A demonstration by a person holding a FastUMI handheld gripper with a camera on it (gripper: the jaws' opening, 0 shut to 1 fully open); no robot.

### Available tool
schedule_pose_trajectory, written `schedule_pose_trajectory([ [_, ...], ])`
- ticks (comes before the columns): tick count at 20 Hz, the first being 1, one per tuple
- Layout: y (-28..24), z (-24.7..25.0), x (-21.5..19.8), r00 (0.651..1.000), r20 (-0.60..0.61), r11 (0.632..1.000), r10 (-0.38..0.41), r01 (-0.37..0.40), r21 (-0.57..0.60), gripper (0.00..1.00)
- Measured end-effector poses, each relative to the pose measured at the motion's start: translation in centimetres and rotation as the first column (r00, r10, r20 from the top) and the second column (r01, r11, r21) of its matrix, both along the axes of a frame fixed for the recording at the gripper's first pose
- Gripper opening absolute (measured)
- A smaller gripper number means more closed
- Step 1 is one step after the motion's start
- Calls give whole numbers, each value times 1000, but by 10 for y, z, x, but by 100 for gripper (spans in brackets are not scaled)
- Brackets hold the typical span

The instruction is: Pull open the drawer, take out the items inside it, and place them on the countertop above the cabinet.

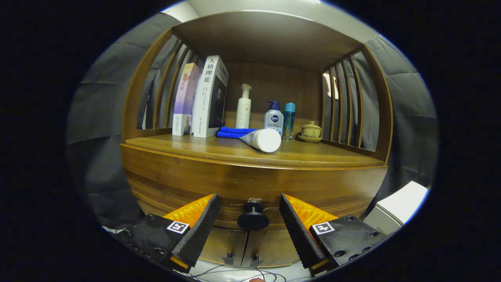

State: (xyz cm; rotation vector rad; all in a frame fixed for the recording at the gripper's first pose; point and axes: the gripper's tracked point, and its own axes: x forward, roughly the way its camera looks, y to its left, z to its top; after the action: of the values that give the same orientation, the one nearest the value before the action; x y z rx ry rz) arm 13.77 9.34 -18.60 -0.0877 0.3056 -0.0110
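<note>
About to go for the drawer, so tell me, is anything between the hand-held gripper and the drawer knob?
Nothing visible is in the way. The hand-held gripper is open, with the drawer knob sitting in the gap between its fingers, neither finger touching it. The drawer front is shut.

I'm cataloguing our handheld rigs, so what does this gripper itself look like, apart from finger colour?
The gripper has two wedge-shaped fingers that taper to points, with finely ribbed inner faces. Each sits on a dark blocky mount fastened with round screws, and each mount carries a small square black-and-white marker. The jaws stand open, with the drawer knob between them, untouched.
</note>
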Motion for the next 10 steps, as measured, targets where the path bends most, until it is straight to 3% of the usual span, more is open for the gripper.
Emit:
schedule_pose_trajectory([
  [10, -24, 83, -96, 997, 80, 997, 23, -29, 68, 98],
])
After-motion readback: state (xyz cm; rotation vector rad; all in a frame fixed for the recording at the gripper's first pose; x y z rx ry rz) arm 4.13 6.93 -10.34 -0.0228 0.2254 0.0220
